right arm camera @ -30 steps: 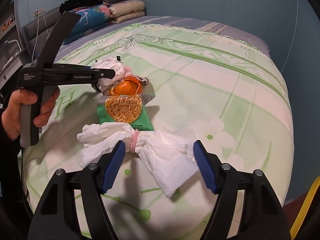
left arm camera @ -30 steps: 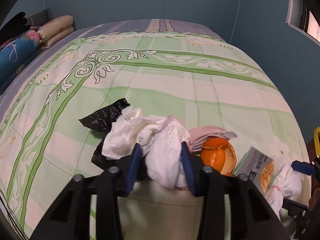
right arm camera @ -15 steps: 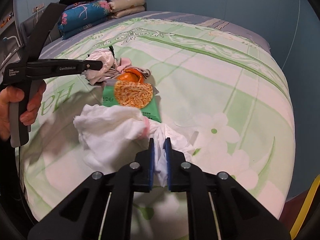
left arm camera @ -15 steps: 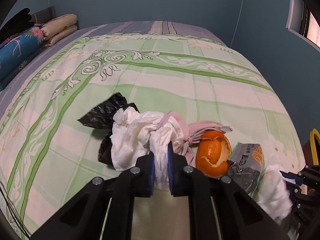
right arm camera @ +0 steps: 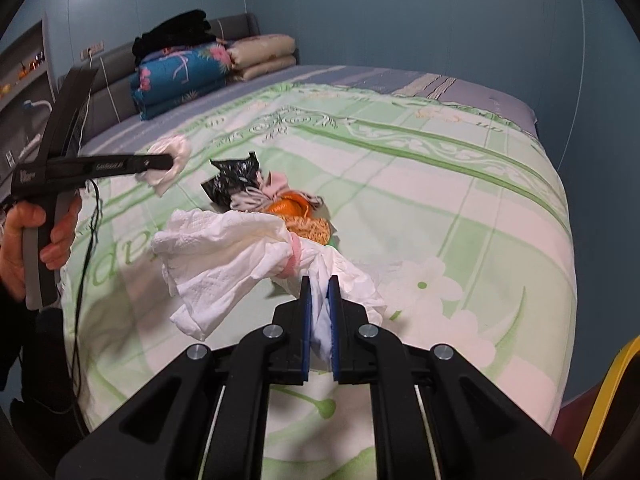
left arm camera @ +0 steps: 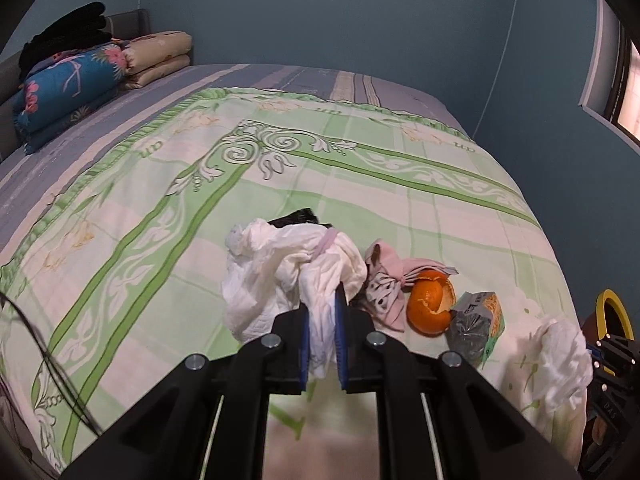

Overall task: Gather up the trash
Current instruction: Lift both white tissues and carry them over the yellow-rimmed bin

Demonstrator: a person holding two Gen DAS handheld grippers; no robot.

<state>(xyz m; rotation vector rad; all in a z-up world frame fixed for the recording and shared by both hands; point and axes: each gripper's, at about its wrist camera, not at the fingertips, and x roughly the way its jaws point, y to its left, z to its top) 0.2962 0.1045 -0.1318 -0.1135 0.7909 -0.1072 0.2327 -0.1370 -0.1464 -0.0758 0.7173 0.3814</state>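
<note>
My left gripper (left arm camera: 321, 300) is shut on a crumpled white paper bundle (left arm camera: 276, 272) with a pink band, lifted just off the bed. My right gripper (right arm camera: 319, 286) is shut on a second white paper bundle (right arm camera: 224, 252) tied with a pink band, also raised. In the right wrist view the left gripper (right arm camera: 170, 162) shows at the left, gripped by a hand (right arm camera: 24, 236), with its white bundle (right arm camera: 168, 160) at the tip. On the bedspread lie an orange peel (left arm camera: 430, 308), a noodle packet (left arm camera: 480, 320), a pink and white cloth scrap (left arm camera: 386, 284) and a black plastic bag (right arm camera: 234, 178).
The bed (left arm camera: 360, 184) has a green and white cover; its near edge lies just below the grippers. Folded quilts and pillows (left arm camera: 72, 88) are stacked at the head. Blue walls close in behind and to the right. A yellow-rimmed object (left arm camera: 610, 320) stands beside the bed at right.
Both grippers went from open around their white bundles to shut on them. Both then rose with the bundles, the left one moving away from the orange peel pile.
</note>
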